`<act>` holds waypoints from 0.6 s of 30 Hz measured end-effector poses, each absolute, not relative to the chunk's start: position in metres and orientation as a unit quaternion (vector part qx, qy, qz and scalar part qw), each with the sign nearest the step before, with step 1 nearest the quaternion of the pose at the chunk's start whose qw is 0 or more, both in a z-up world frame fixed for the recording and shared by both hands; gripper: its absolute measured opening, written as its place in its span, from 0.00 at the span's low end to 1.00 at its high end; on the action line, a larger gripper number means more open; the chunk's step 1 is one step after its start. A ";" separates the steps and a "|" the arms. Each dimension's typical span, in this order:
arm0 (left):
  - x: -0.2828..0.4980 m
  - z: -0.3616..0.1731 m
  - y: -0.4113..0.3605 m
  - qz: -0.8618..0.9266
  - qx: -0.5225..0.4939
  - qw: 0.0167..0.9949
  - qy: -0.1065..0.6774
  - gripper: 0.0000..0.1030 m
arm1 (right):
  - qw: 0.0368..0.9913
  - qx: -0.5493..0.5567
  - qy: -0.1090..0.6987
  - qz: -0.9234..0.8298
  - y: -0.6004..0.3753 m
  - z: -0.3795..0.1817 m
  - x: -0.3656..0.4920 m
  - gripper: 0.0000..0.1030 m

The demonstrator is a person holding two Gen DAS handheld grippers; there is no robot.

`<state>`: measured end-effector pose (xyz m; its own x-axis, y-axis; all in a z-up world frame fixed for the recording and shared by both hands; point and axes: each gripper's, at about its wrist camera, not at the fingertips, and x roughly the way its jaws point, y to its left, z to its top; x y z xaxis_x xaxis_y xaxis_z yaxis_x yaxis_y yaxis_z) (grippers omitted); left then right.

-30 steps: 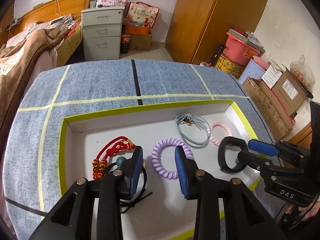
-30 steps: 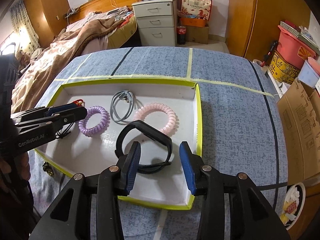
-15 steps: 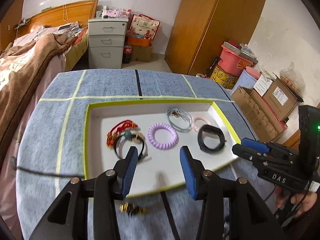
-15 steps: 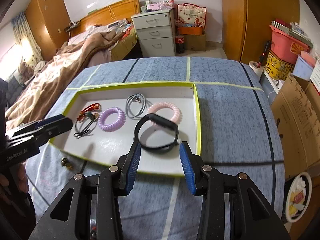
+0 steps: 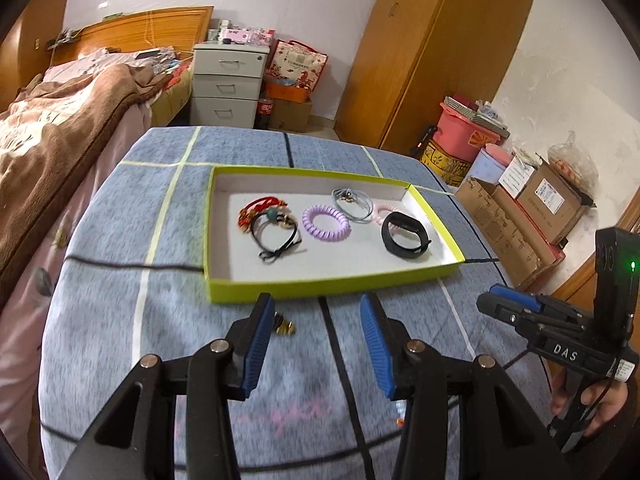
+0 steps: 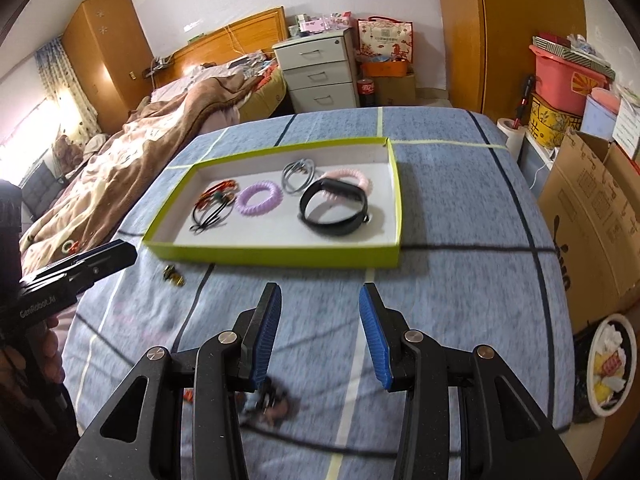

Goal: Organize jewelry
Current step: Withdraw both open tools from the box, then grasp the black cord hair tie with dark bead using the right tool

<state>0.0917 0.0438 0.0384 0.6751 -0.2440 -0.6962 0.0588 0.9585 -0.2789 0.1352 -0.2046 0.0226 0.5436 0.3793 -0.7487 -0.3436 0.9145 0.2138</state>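
A yellow-green tray (image 5: 320, 282) (image 6: 280, 257) on the blue cloth holds a black band (image 5: 405, 236) (image 6: 334, 210), a purple coil tie (image 5: 326, 223) (image 6: 259, 198), a pink coil tie (image 5: 383, 211) (image 6: 352, 178), a grey cord loop (image 5: 352, 204) (image 6: 298, 174), a red beaded cord (image 5: 260, 208) and a black hair tie (image 5: 276, 236) (image 6: 210, 216). A small gold piece (image 5: 285, 326) (image 6: 174, 275) lies in front of the tray. My left gripper (image 5: 316, 344) is open and empty above the cloth, next to the gold piece. My right gripper (image 6: 319, 334) is open and empty; a blurred small item (image 6: 272, 400) lies below it.
A bed (image 5: 60, 120) with a brown blanket is at the left. A grey drawer unit (image 5: 226, 84) and a wooden wardrobe (image 5: 432, 48) stand behind. Cardboard boxes (image 5: 520, 208) and a pink bin (image 5: 466, 128) line the right side. A black cable (image 5: 132, 266) crosses the cloth.
Both grippers have pulled back out of the tray toward the near side of the cloth. The black band now lies in the tray, away from my right gripper.
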 end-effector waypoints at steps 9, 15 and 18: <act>0.056 0.028 0.056 -0.070 -0.132 0.909 0.389 0.47 | 0.861 0.040 0.442 0.246 -0.200 -0.002 0.109 0.41; 0.040 0.017 0.063 -0.061 -0.143 0.906 0.395 0.47 | 0.855 0.040 0.451 0.253 -0.192 -0.014 0.099 0.41; 0.036 0.013 0.066 -0.056 -0.147 0.904 0.397 0.47 | 0.851 0.034 0.458 0.253 -0.188 -0.020 0.099 0.41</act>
